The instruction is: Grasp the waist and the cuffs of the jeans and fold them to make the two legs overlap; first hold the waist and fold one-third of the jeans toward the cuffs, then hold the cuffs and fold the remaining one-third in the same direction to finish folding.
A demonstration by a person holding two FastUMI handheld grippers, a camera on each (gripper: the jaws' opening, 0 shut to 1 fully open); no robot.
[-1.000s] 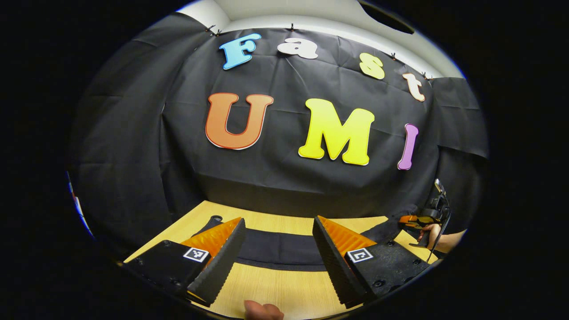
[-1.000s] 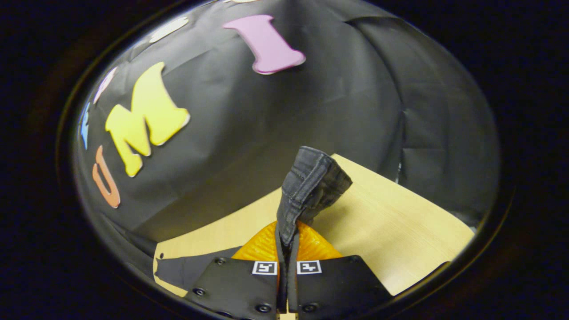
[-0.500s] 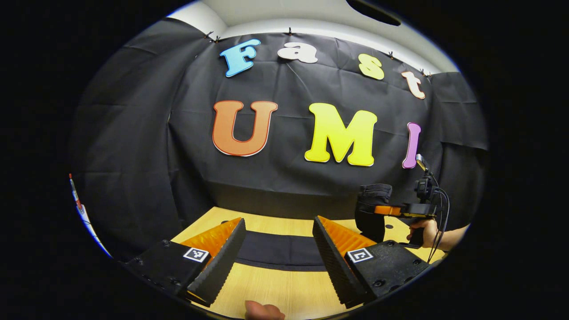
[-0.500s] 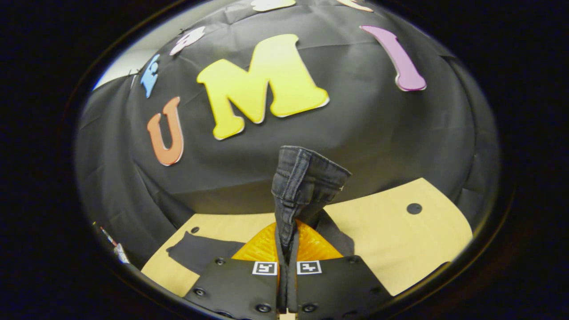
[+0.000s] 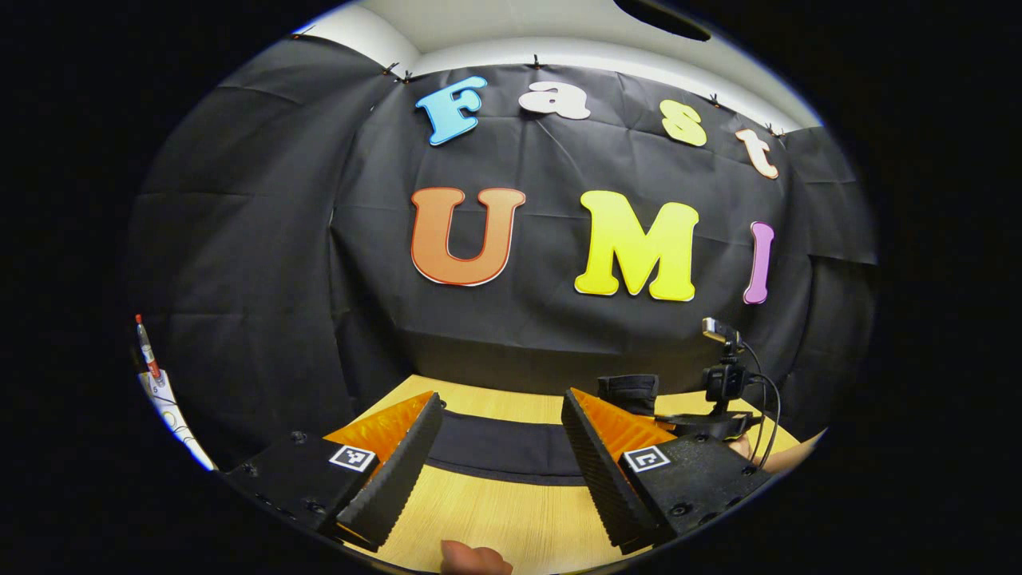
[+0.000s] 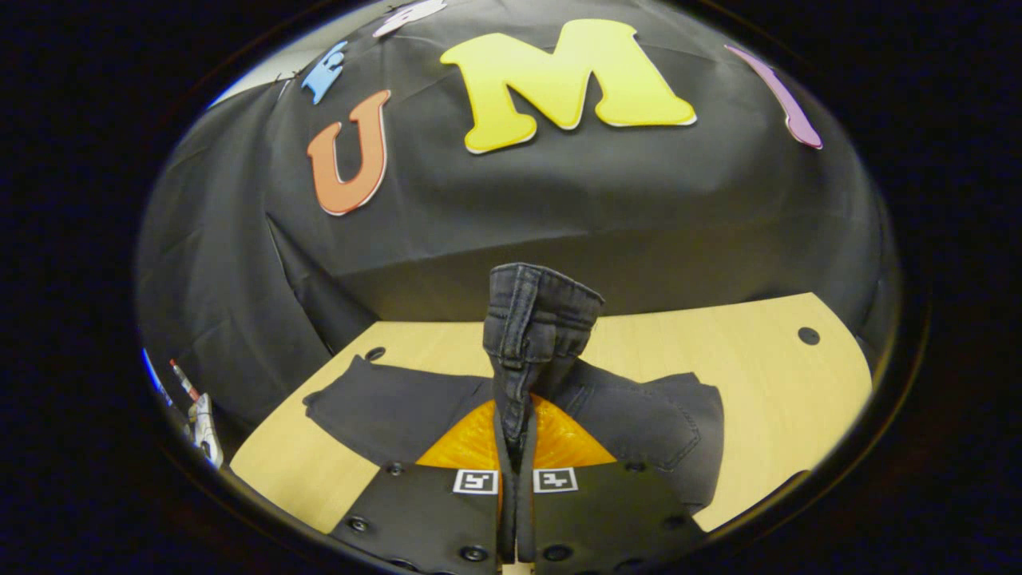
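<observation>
Both fingers of the right gripper [image 6: 515,447] are clamped on the bunched waist [image 6: 536,319] of the jeans [image 6: 399,411], lifting it above the table [image 6: 734,351] while the rest of the dark denim lies flat below, probably so the waist can be carried over toward the cuffs for the first third-fold. Fingers of the left gripper [image 5: 499,455] stand wide apart, holding nothing, poised just above the table with a flat stretch of the jeans lying beyond them, likely ready to steady or pinch the cloth.
</observation>
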